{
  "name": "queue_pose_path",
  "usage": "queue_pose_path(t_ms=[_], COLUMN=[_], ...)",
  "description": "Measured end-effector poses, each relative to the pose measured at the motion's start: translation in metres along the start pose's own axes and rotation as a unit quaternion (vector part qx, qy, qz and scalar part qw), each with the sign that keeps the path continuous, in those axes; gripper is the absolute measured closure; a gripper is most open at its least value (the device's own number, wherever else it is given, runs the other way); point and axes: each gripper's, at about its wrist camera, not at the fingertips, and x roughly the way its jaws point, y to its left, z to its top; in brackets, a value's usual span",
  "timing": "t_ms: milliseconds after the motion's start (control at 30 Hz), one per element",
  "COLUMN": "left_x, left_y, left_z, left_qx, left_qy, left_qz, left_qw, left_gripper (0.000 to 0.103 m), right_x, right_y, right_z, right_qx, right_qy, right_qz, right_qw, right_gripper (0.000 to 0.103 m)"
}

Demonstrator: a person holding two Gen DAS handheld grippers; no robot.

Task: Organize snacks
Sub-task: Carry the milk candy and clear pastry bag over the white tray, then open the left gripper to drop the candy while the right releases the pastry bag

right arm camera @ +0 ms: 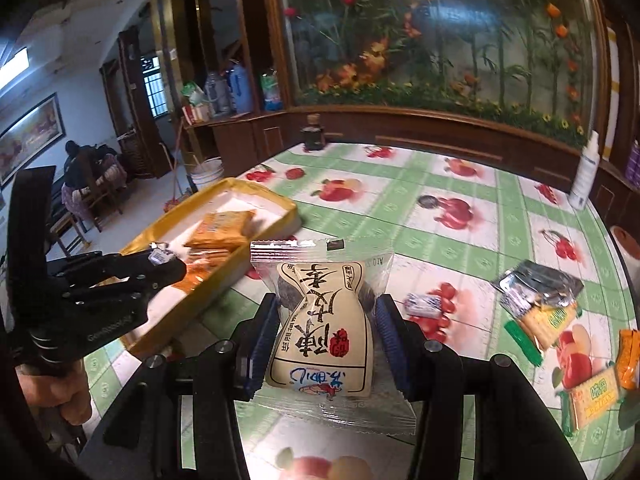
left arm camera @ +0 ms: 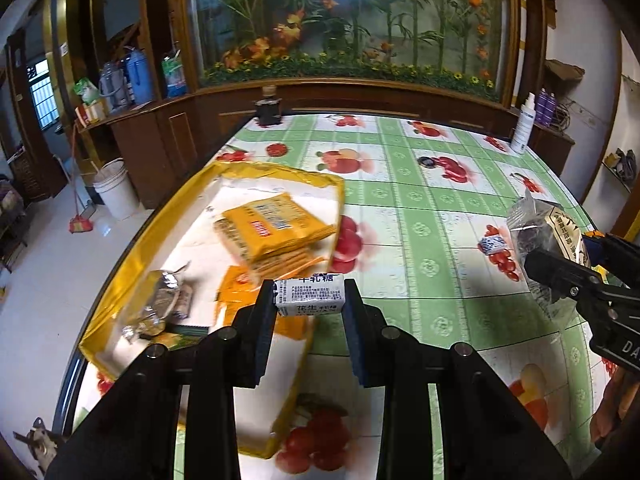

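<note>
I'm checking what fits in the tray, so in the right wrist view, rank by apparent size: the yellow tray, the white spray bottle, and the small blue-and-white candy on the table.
1. Yellow tray, clearly largest.
2. White spray bottle.
3. Blue-and-white candy, smallest.
The bottle stands farther back, so it is truly bigger than it looks.

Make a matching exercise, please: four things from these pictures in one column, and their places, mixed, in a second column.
Things:
1. white candy
2. cream snack packet
3. orange cracker packs
4. white spray bottle

Places:
a. standing at the table's far right edge
b. lying in the yellow tray
c. between the left gripper's fingers
d. between the right gripper's fingers

Pairs: 1-c, 2-d, 3-b, 4-a
</note>
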Motion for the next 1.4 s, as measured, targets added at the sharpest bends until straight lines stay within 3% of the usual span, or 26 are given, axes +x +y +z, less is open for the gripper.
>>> queue_pose_path(t_ms=[333, 700, 1400], left_x=[-0.006, -0.001, 0.02], left_y=[0.055, 0.088, 0.11], left_z=[-0.009, -0.018, -0.025], left_qx=[-0.043, -0.069, -0.079], left_qy=[-0.002, 0.005, 0.03], left_qz=[0.038, 0.05, 0.069], left_qw=[0.9984, 0.9963, 0.994], left_gripper=[0.073, 0.073, 0.073], right_x=[0.02, 0.052, 0.119], right_y=[0.059, 0.115, 0.145], right_z=[0.012, 0.021, 0.029], right_qx=[-0.03, -0.064, -0.055], right_qy=[0.007, 0.018, 0.048], right_qz=[0.045, 0.081, 0.116], right_qw=[0.999, 0.994, 0.991], right_gripper=[0.053, 0.053, 0.053])
